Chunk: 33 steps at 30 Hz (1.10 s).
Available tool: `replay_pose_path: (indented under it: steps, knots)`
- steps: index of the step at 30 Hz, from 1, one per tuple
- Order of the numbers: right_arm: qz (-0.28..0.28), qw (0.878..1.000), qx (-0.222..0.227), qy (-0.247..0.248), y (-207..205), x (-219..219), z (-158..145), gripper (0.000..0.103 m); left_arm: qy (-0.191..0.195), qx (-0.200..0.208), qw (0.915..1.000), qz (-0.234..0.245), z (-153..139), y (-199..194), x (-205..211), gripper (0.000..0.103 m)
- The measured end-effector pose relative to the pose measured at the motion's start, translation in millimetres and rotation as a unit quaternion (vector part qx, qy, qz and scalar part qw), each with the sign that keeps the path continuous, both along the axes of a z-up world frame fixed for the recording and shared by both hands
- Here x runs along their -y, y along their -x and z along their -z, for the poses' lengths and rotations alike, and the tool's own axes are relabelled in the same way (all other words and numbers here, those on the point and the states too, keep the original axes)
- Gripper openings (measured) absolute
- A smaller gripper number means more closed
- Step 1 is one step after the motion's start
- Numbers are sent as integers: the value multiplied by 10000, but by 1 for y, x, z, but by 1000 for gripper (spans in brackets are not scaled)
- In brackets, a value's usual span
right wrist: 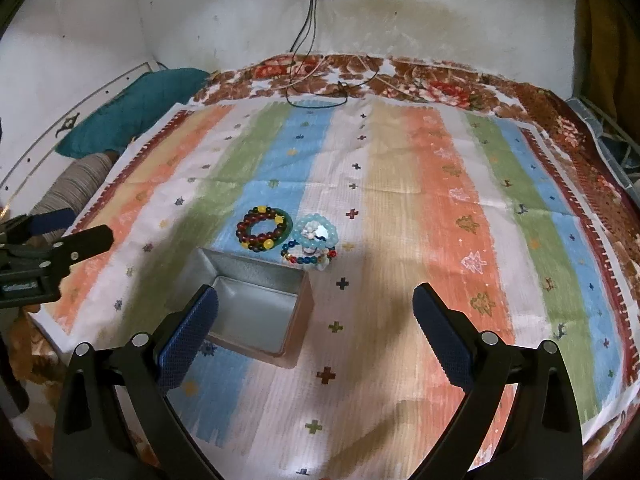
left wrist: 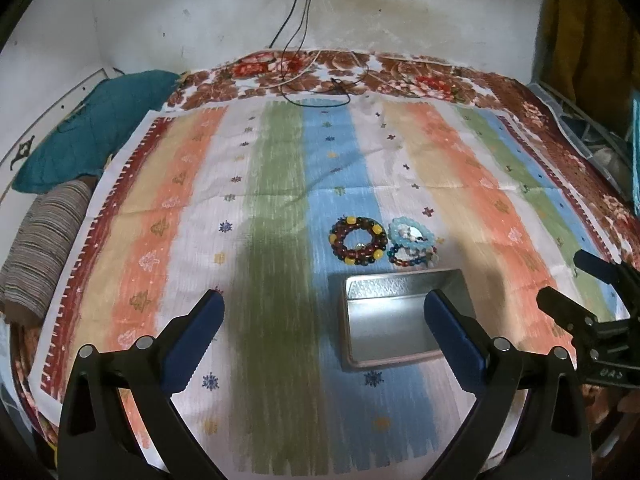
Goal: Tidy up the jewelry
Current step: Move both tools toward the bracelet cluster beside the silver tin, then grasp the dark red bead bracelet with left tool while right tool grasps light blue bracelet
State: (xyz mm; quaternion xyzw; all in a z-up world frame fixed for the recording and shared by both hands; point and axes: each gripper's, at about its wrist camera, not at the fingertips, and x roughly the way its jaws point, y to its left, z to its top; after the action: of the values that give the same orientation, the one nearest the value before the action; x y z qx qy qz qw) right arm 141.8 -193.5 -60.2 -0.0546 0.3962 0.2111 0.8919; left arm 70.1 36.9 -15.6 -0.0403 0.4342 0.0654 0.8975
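On the bed, a striped cloth (left wrist: pixel 280 208) covers most of a flowered blanket (left wrist: pixel 420 76), and everything for the task sits near the middle of that cloth. The largest piece is the open metal tin (left wrist: pixel 384 320), empty as far as either view shows, with its mouth facing up. Just beyond its far edge lie the bracelets: a dark red one with yellow beads (left wrist: pixel 358 241), and touching it on the right a pale blue one (left wrist: pixel 412 232) heaped partly over a smaller multicoloured string (left wrist: pixel 408 259). In the right wrist view the same group sits just past the tin (right wrist: pixel 256 312): dark red bracelet (right wrist: pixel 262 229), blue one (right wrist: pixel 316 233).

The left gripper (left wrist: pixel 324 320) and the right gripper (right wrist: pixel 316 316) both hover above the cloth with their jaws spread wide and nothing between them. Nothing seems to be in the tin yet, so the first pick looks like the step in hand. The dark red bracelet lies clear on its left side and is probably the easiest start: come straight down, close across one side of the ring, lift, and let go low over the tin. The blue heap may drag its neighbour along, so it would be better taken singly.

Small pale lettering shows on each gripper's body as seen from the other's camera, but it is too blurred to read.
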Motion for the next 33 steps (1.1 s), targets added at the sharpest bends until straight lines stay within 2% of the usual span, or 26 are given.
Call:
replay_pose_path:
  steps: [6,15,22,26,33]
  knots:
    - [50,9998,-164,39,-20,-3,3,99,25,-124,9999,54,5,-19,-1,97]
    - [160,9989,-441,-55,-46,-8,8,99,467,-478,9978,-35,21,-49,-9,97]
    - [190,9979,-617,-71,-64,-12,16,99,511,-700,9961,-143,35,-68,-13,97]
    - [201,9969,-750,-93,-76,-14,23,99,658,-810,9943,-230,45,-78,-19,97]
    - [173,9961,-868,-33,-87,-21,31,99,778,-958,9922,-191,59,-99,-20,97]
